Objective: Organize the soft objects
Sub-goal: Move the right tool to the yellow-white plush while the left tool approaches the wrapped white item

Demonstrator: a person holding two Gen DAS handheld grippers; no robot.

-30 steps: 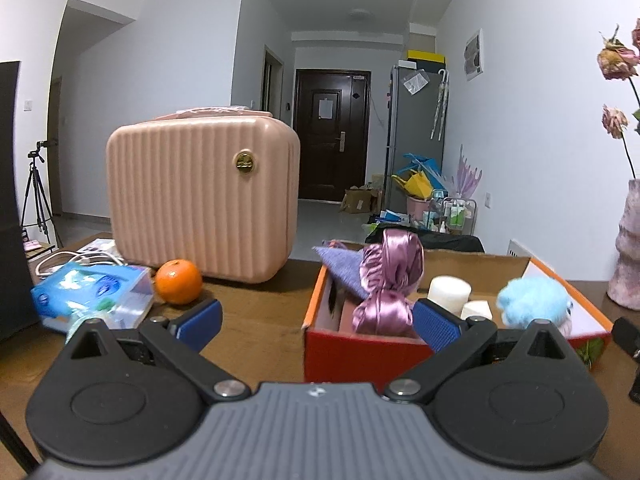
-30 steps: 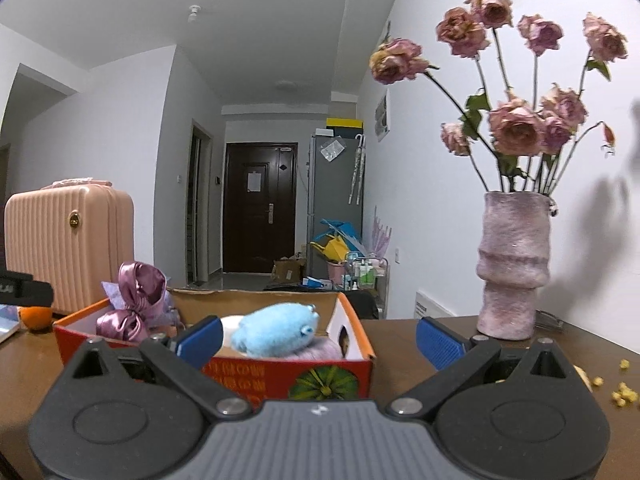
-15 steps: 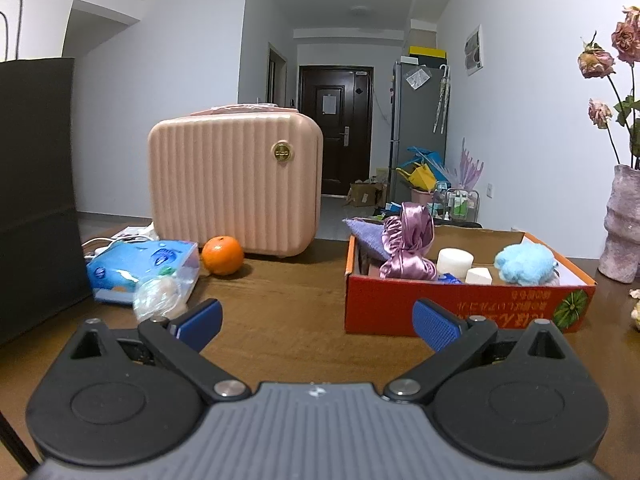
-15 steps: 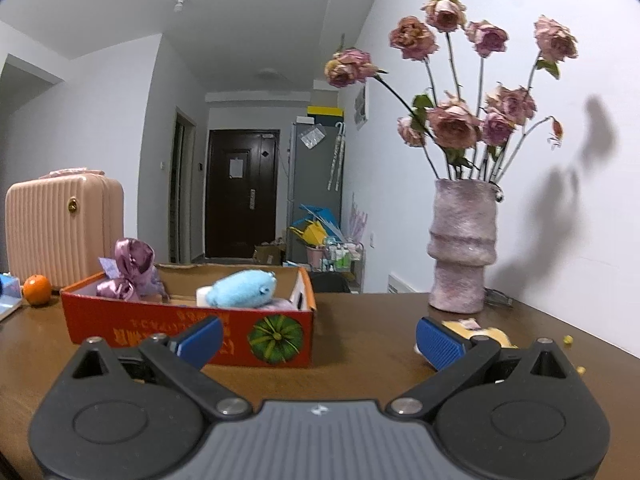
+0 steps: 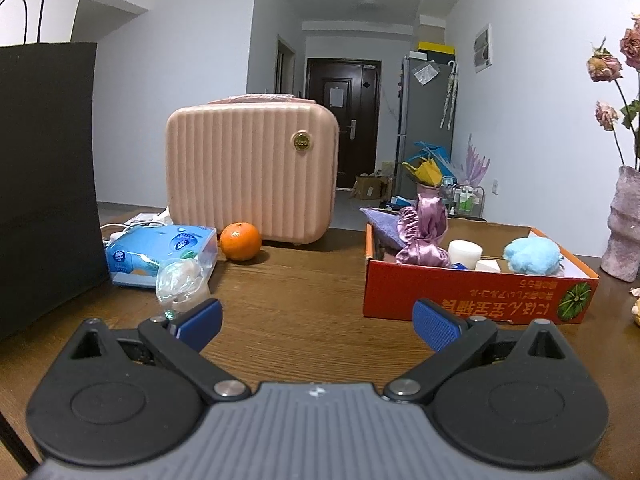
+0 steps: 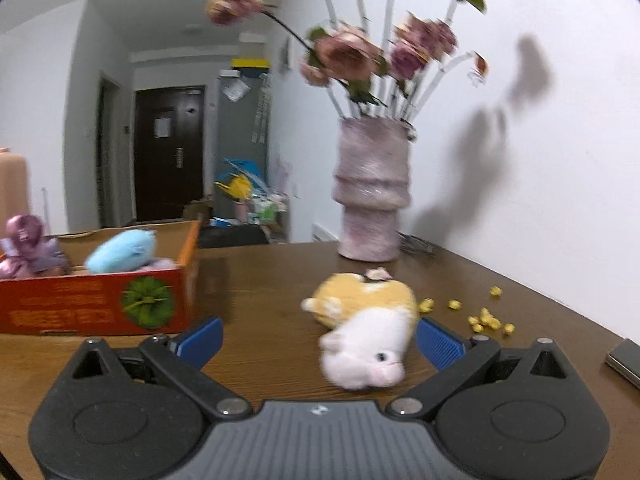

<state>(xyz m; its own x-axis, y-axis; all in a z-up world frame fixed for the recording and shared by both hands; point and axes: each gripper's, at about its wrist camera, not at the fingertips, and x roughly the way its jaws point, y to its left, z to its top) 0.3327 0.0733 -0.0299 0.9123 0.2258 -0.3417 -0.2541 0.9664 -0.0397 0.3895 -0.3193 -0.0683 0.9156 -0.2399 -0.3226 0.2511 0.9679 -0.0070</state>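
Note:
A red cardboard box (image 5: 476, 296) (image 6: 92, 304) sits on the wooden table and holds a blue plush (image 5: 530, 255) (image 6: 120, 250), a purple satin scrunchie (image 5: 424, 236) (image 6: 24, 240) and white rolls (image 5: 464, 251). A yellow-and-white plush toy (image 6: 366, 330) lies on the table right of the box. It rests between the wide-apart fingers of my right gripper (image 6: 320, 338), which is open and not touching it. My left gripper (image 5: 318, 320) stands open and empty over bare table, left of the box.
A pink ribbed case (image 5: 252, 172), an orange (image 5: 240, 241), a blue tissue pack (image 5: 160, 250) and a clear plastic wrap (image 5: 180, 280) lie left. A black bag (image 5: 44, 184) stands far left. A vase of flowers (image 6: 372, 196), yellow crumbs (image 6: 486, 318) and a phone (image 6: 624, 358) are right.
Both grippers pulled back from the box. My right gripper swung right and down, bringing the yellow-and-white plush between its open fingers. The left view now shows more of the table.

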